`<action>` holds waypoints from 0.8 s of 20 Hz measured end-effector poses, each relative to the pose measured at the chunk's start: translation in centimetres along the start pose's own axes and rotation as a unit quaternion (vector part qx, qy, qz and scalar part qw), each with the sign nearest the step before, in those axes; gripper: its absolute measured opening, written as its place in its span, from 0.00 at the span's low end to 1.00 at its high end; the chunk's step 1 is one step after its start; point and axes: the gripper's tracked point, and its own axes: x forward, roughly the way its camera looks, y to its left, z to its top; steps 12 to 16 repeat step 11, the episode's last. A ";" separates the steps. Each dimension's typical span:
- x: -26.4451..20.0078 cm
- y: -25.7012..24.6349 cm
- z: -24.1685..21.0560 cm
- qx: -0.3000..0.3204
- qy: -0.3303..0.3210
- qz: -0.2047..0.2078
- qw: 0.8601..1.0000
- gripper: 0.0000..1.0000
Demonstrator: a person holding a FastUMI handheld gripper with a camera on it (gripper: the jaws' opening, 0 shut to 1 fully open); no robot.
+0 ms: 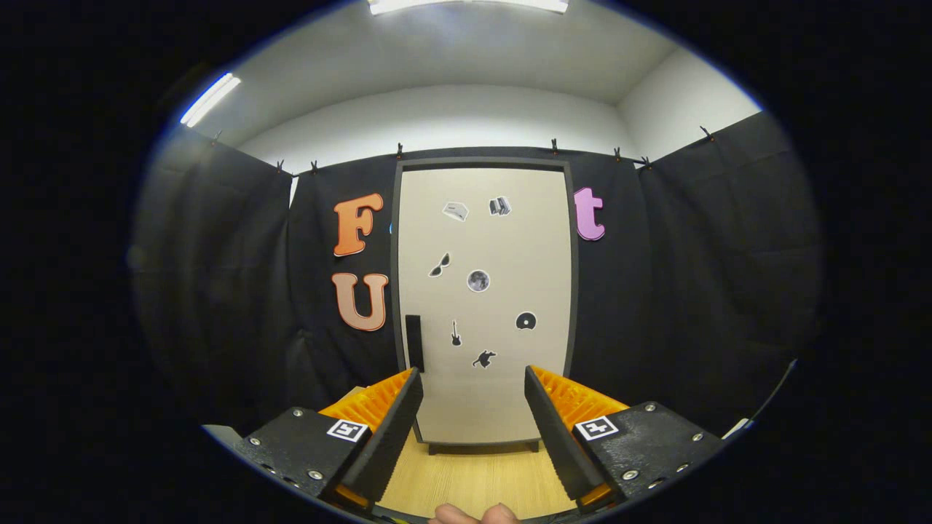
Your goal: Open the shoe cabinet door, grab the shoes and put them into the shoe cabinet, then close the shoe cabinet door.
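A tall shoe cabinet (484, 240) with a dark frame stands upright straight ahead, beyond my fingers. Its pale door (510, 255) is closed and carries several small stickers. A dark vertical handle (414, 342) sits on the door's lower left edge, just above my left fingertip. My gripper (472, 378) is open, its fingers wide apart with nothing between them, some way back from the cabinet. No shoes are in sight.
Black cloth walls (692, 276) close the booth on both sides of the cabinet. A light wooden floor (473, 477) runs from my fingers to the cabinet's base. A person's fingertips (473, 515) show just behind the gripper.
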 end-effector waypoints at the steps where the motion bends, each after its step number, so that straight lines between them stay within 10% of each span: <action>1: -0.7 -0.4 0.2 0.006 -0.002 0.006 1.000 0.88; 16: -4.1 -5.8 0.5 0.009 -0.015 -0.013 1.000 0.88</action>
